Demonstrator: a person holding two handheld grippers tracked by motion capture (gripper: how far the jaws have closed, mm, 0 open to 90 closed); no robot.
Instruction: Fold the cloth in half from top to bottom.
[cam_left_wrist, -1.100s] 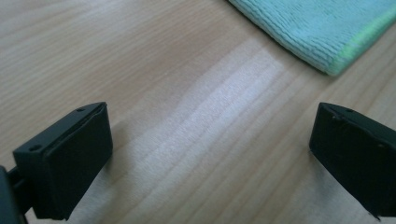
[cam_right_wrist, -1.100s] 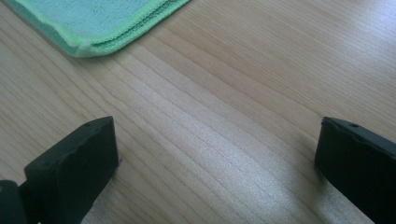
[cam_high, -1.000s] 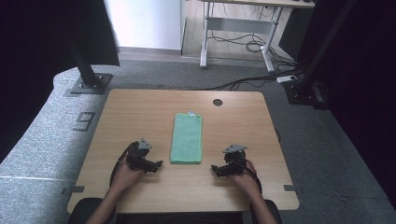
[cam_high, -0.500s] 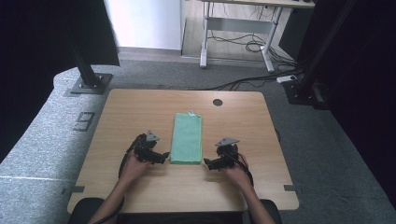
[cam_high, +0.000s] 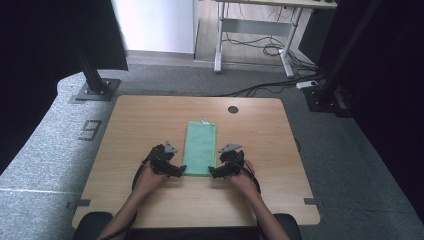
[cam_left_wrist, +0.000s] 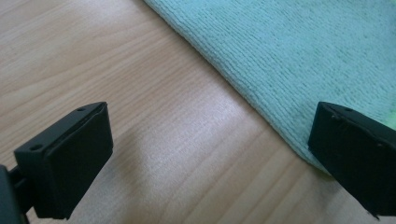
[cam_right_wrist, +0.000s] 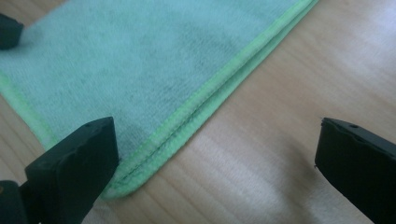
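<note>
A folded green cloth (cam_high: 200, 147) lies flat on the middle of the wooden table (cam_high: 140, 115), long side running away from me. My left gripper (cam_high: 178, 171) is open at its near left corner, the cloth (cam_left_wrist: 299, 56) edge running between its jaws. My right gripper (cam_high: 212, 173) is open at the near right corner, straddling the stitched hem of the cloth (cam_right_wrist: 154, 60). Another black jaw tip (cam_right_wrist: 8, 31) shows at the far side of the cloth in the right gripper view.
A round cable hole (cam_high: 233, 109) sits near the table's far edge. A small white tag (cam_high: 205, 121) sticks out at the cloth's far end. Black stand bases (cam_high: 94, 89) and a desk frame (cam_high: 260, 45) stand on the grey floor beyond the table.
Both grippers have moved inward from beside the cloth to its two near corners. The cloth has not moved.
</note>
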